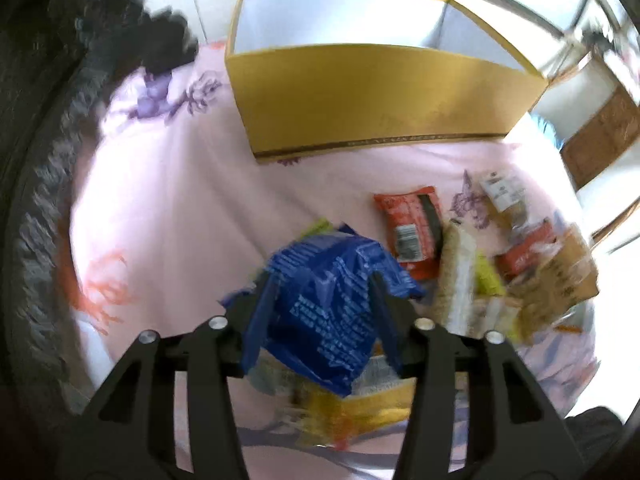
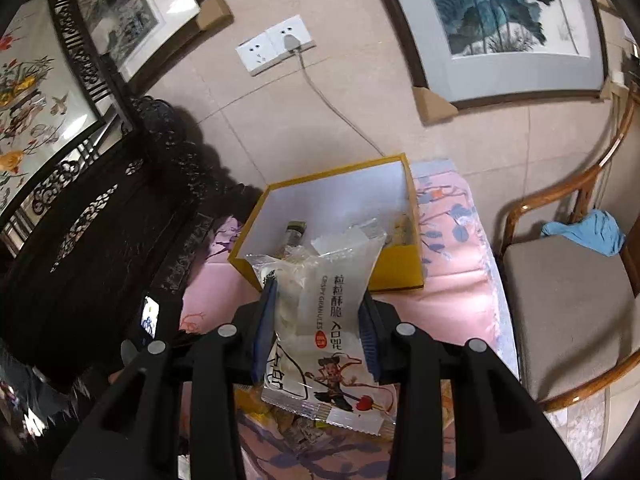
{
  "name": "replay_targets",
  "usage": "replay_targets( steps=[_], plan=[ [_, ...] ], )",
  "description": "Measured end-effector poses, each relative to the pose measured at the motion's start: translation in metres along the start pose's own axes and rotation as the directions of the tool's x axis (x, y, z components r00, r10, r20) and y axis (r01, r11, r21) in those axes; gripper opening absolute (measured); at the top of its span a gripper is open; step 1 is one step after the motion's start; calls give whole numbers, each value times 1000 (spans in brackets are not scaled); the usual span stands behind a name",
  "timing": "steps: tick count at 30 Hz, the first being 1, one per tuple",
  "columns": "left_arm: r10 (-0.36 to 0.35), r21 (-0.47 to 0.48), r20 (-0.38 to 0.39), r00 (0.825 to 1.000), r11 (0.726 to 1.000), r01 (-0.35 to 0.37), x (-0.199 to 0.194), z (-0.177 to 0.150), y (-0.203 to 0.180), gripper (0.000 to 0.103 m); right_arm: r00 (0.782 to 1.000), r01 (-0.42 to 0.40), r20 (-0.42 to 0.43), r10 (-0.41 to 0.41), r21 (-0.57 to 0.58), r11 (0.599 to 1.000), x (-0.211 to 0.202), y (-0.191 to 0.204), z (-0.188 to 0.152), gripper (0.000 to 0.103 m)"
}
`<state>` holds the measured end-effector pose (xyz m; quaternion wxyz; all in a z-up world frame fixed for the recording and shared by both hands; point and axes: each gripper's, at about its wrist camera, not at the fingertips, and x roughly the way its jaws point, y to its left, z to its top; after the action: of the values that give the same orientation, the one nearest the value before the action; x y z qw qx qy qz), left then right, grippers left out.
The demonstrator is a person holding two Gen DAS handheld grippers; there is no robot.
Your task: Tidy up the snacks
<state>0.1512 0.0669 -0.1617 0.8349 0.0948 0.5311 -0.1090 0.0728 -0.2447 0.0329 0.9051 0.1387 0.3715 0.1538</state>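
1. Right now the left gripper [image 1: 320, 300] has its fingers pinched onto a crinkled blue foil snack packet w/ white print [image 1: 326, 312], lifted above the cloth.
2. Under that packet, at 6 o'clock, lie blurred yellow wrappers [image 1: 360, 412]; exact kind unclear.
3. At 2–3 o'clock from the blue packet: a red-orange snack packet w/ barcode [image 1: 410, 230], then a loose pile of tan and clear-wrapped snacks [image 1: 532, 276], all on the pink floral tablecloth [image 1: 180, 220].
4. At 12 o'clock stands the open yellow cardboard box w/ white lining [image 1: 372, 104], apart from the pile.
5. The right gripper [image 2: 316, 308] is clamped on a translucent white snack bag printed w/ a cartoon figure [image 2: 324, 320], held up just in front of the same yellow box [image 2: 400, 272].
6. Inside the box, right wrist view: a dark-capped small bottle [image 2: 294, 234] and some clear wrappers.
7. At 3 o'clock: wooden armchair w/ grey seat [image 2: 568, 304], blue rag [image 2: 592, 232] on it.
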Motion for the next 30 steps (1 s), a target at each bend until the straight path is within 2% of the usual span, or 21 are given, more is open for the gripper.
replay_targets(
  steps=[2,3,6,9,14,17,18,23,24,25,27,28,30],
  plan=[
    [18,11,4,1000,1000,-18,1,0,1,50,1000,-2,3,2,-3,1000,1,-2,1,38],
    [-2,3,4,1000,1000,2,1,0,2,45,1000,-11,2,11,2,1000,3,-4,2,38],
    [-26,-15,-8,1000,1000,26,-2,-2,3,42,999,-40,-13,40,26,999,9,-11,6,38],
    [-1,-32,21,1000,999,2,-9,-2,5,40,998,-61,12,60,24,998,9,-17,13,38],
    [-7,-71,-17,1000,997,6,-5,-3,12,36,996,-83,32,81,50,995,15,-29,24,38],
    [-11,-79,11,1000,997,12,-17,0,10,34,996,-88,28,87,68,994,20,-35,27,38],
    [-15,-75,29,999,997,17,-23,3,8,2,995,-97,24,95,75,992,21,-37,28,38],
    [-1,-50,37,999,999,2,-33,10,3,0,989,-144,26,143,67,987,23,-35,31,38],
    [-5,-55,36,999,998,7,-32,9,4,3,987,-161,30,159,65,985,21,-34,31,38],
    [-1,-67,36,999,998,4,-32,8,5,12,985,-172,33,170,63,983,20,-34,31,38],
    [47,-62,41,998,997,-45,-33,4,5,89,984,-176,40,174,59,983,16,-36,31,38],
    [89,-30,76,993,996,-87,-36,4,0,92,984,-173,42,170,62,983,16,-37,30,38],
    [78,70,122,990,994,-87,-39,6,-11,93,985,-172,46,168,87,981,15,-43,29,38]
  ],
)
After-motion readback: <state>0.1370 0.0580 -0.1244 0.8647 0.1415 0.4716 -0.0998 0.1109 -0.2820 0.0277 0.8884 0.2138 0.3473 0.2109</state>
